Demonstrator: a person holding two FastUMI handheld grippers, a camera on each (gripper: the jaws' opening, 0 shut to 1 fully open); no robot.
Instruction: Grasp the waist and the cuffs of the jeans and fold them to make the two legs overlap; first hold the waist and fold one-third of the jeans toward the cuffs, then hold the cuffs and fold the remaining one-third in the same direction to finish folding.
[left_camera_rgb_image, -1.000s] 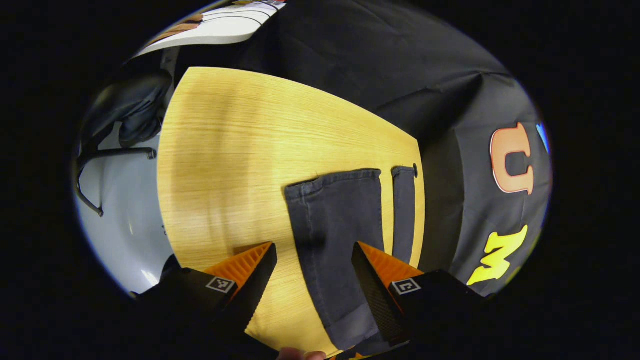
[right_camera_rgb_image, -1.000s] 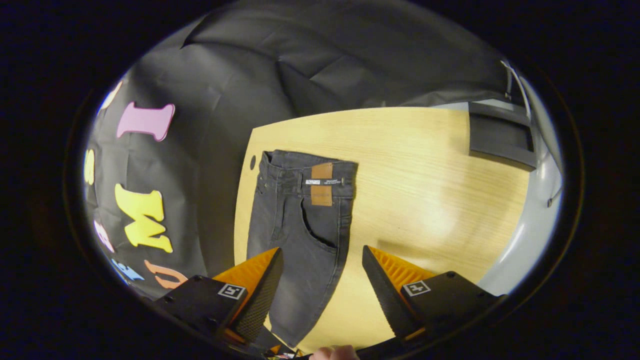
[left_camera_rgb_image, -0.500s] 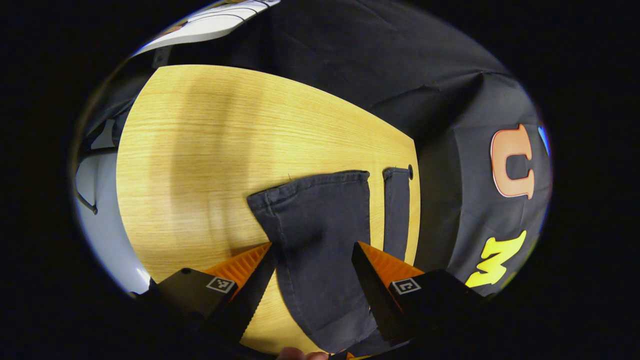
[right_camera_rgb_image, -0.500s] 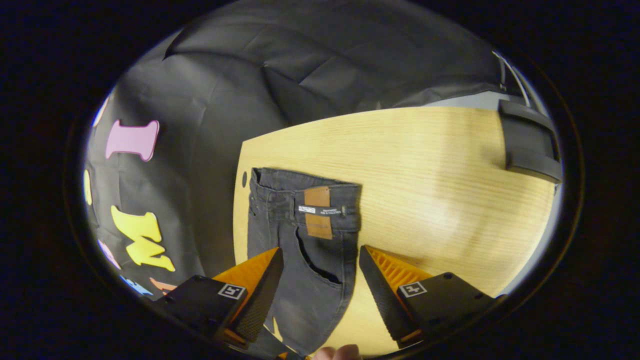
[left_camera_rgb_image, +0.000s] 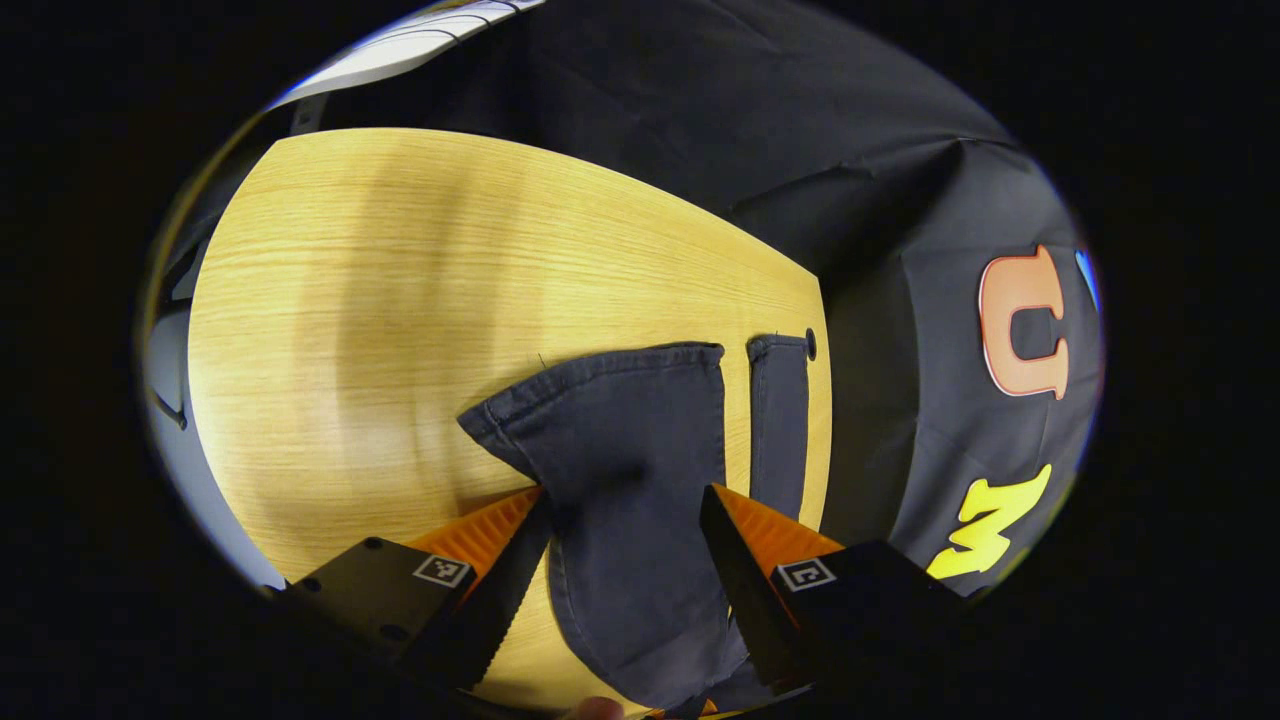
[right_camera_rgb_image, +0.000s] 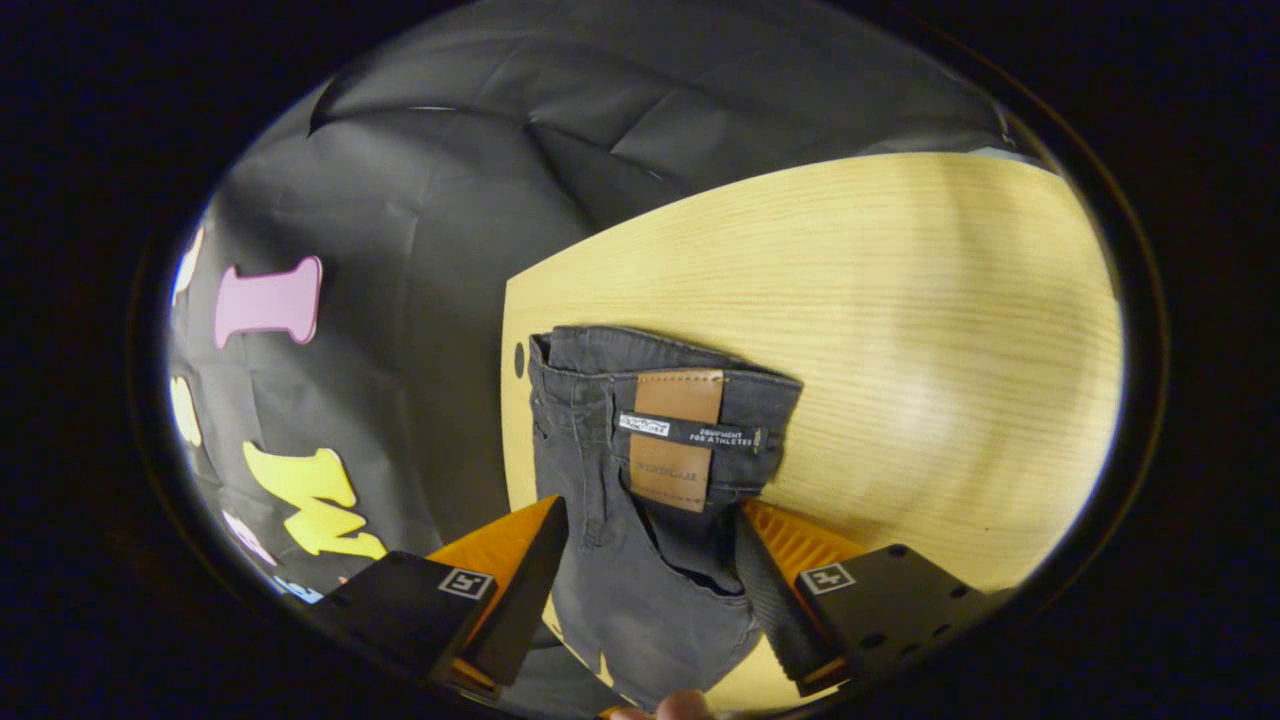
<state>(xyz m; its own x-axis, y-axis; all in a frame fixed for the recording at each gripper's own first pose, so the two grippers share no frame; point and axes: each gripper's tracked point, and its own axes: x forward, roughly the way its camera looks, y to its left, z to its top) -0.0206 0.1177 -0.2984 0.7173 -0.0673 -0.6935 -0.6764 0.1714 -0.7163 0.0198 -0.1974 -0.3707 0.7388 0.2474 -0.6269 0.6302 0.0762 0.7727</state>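
Observation:
Dark grey jeans lie flat on a wooden table (left_camera_rgb_image: 400, 280). The left gripper view holds the two legs: the near cuff (left_camera_rgb_image: 600, 385) is wide, the far cuff (left_camera_rgb_image: 778, 350) narrow, close to the table's far edge. My left gripper (left_camera_rgb_image: 622, 495) is open and straddles the near leg just behind its cuff. In the right gripper view, the waist (right_camera_rgb_image: 660, 400) carries a brown leather patch (right_camera_rgb_image: 678, 440). My right gripper (right_camera_rgb_image: 650, 510) is open, its fingers on either side of the waist cloth below the patch.
The table (right_camera_rgb_image: 900, 300) stretches wide and bare on the side away from the black booth wall (right_camera_rgb_image: 420, 280). A small dark hole (left_camera_rgb_image: 810, 345) sits in the tabletop beside the far cuff. A fingertip (right_camera_rgb_image: 680, 705) shows at the bottom edge.
Both grippers have come down and forward over the jeans. The cuff and the waist look larger and now lie between the fingers. The jaws have stayed apart.

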